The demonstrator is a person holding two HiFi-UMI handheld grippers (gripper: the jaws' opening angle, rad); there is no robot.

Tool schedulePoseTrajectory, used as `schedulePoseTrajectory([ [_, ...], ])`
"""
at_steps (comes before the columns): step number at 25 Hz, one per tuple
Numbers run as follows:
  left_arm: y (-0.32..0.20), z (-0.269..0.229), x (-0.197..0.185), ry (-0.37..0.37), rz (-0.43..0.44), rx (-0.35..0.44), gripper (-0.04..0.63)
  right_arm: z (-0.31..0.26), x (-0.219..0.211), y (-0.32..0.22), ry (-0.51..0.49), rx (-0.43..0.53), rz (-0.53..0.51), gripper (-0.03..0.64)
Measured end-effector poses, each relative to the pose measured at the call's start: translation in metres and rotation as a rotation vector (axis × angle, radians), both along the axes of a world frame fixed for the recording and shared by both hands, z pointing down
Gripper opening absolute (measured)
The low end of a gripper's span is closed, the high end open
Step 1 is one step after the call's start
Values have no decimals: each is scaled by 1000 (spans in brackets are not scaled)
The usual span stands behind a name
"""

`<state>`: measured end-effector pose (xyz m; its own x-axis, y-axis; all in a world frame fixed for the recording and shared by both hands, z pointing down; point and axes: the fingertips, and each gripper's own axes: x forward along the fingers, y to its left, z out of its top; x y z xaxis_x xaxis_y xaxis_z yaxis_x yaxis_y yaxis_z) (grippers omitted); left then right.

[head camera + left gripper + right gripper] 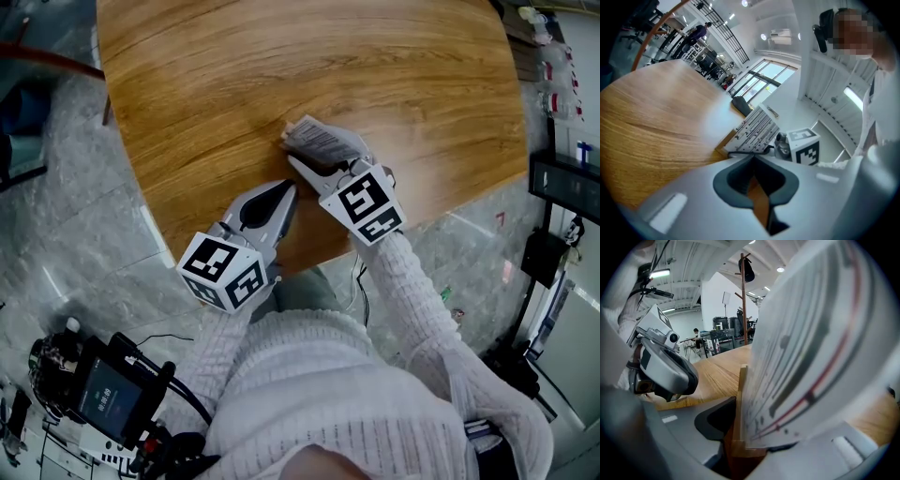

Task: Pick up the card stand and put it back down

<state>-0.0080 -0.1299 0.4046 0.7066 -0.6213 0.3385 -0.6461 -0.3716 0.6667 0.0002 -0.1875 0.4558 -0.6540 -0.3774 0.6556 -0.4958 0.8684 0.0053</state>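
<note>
The card stand (323, 141), a printed white card in a small wooden base, sits near the front edge of the round wooden table (234, 84). My right gripper (306, 161) reaches it from the near side. In the right gripper view the wooden base (739, 446) sits between the jaws and the card (806, 348) fills the frame; the left pad touches the wood and the other pad is hidden behind the card. My left gripper (286, 190) rests just left of it over the table edge, jaws together and empty. From the left gripper view, the card stand (754, 131) stands just ahead.
The table's curved front edge (281, 258) runs right under both grippers, with grey marble floor (84, 225) below. A device with a screen (105, 398) and cables lies on the floor at lower left. Shelving (562, 178) stands at the right.
</note>
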Motion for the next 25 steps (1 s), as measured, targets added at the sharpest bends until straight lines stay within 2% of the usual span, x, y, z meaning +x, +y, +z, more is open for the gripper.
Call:
schedulePoseTrajectory([
  [10, 0, 4, -2, -16, 5, 5, 8, 5, 5, -5, -12, 22, 29, 181],
  [15, -1, 7, -8, -31, 11, 16, 8, -5, 5, -8, -119, 5, 106, 179],
  [22, -15, -4, -2, -60, 50, 92, 8, -46, 18, -14, -198, 79, 153, 181],
  [25, -35, 5, 0, -72, 76, 141, 8, -44, 26, -29, -218, 119, 182, 181],
])
